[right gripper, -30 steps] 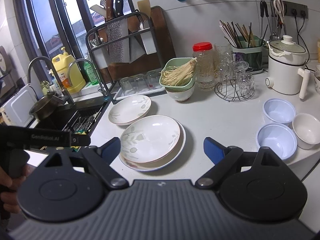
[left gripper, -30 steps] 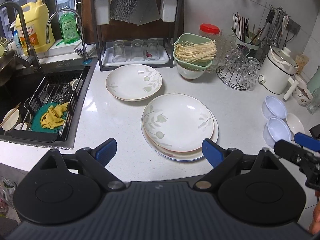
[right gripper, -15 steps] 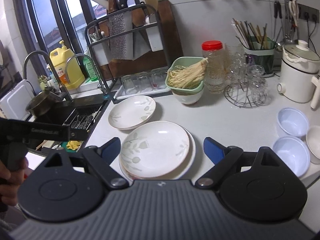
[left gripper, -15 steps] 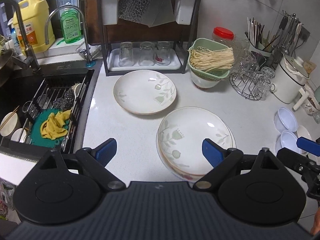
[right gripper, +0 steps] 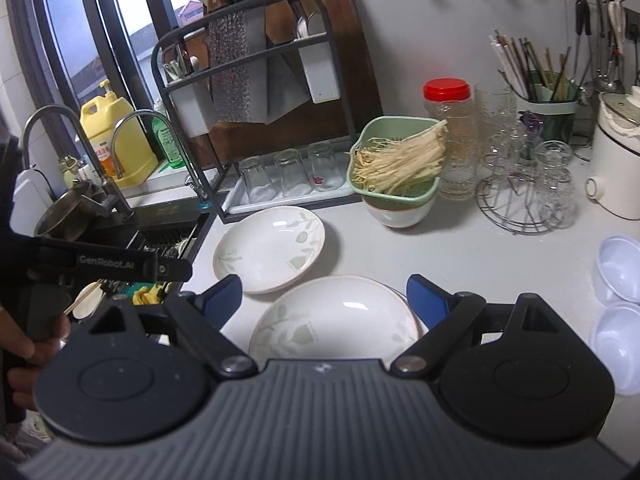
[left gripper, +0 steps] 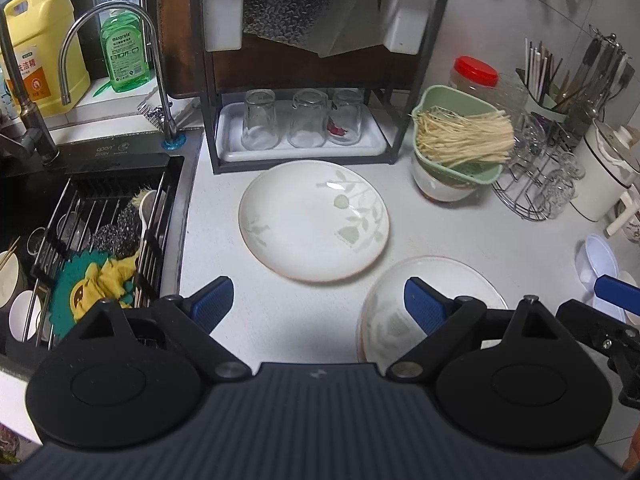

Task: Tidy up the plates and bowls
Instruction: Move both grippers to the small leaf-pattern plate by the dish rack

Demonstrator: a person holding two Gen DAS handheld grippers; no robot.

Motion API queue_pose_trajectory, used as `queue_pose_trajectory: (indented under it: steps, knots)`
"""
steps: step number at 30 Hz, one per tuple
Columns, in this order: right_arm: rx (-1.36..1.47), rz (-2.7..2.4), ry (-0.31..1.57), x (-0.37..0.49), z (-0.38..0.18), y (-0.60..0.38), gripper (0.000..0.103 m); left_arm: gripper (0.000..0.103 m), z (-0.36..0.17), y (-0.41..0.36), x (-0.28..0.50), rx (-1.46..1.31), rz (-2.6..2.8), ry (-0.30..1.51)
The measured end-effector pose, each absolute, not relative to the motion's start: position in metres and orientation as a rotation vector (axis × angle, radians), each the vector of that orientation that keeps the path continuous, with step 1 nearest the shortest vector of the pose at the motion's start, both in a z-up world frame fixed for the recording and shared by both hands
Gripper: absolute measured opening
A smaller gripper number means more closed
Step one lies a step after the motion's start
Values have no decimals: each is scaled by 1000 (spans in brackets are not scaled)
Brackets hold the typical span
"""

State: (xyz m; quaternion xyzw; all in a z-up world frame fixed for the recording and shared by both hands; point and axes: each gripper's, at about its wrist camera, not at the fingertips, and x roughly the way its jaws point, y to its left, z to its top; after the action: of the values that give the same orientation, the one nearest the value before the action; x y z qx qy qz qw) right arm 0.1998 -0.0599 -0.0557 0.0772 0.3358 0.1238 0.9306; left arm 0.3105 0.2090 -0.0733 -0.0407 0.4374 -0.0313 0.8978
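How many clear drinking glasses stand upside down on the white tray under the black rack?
3, side by side in one row: the left clear glass, the middle clear glass and the right clear glass, on the white tray. None seems hidden.

Glossy glazed plate point(left gripper: 314, 220); matt speckled counter point(left gripper: 460, 232); clear glass tumblers point(left gripper: 294, 120); chrome faucet point(left gripper: 116, 40).

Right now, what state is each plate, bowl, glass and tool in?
Single plate: flat on counter, empty.
Plate stack: stacked near the front edge, top one empty.
Blue bowls: upright, empty, side by side.
Three glasses: upside down on the rack tray.
Green strainer: sits on a white bowl, holding noodles.
Left tool: open, holding nothing.
Right tool: open, holding nothing.
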Motion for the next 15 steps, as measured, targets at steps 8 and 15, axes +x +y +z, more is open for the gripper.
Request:
queue_pose_trajectory:
  steps: [8,15]
  knots:
    - [170,252,720,249,-70,-26,90,94,-96,242,359,-103,-90,930]
    - [183,234,800,296,-90,1,88,94,-124,272,400,-131,-101,975]
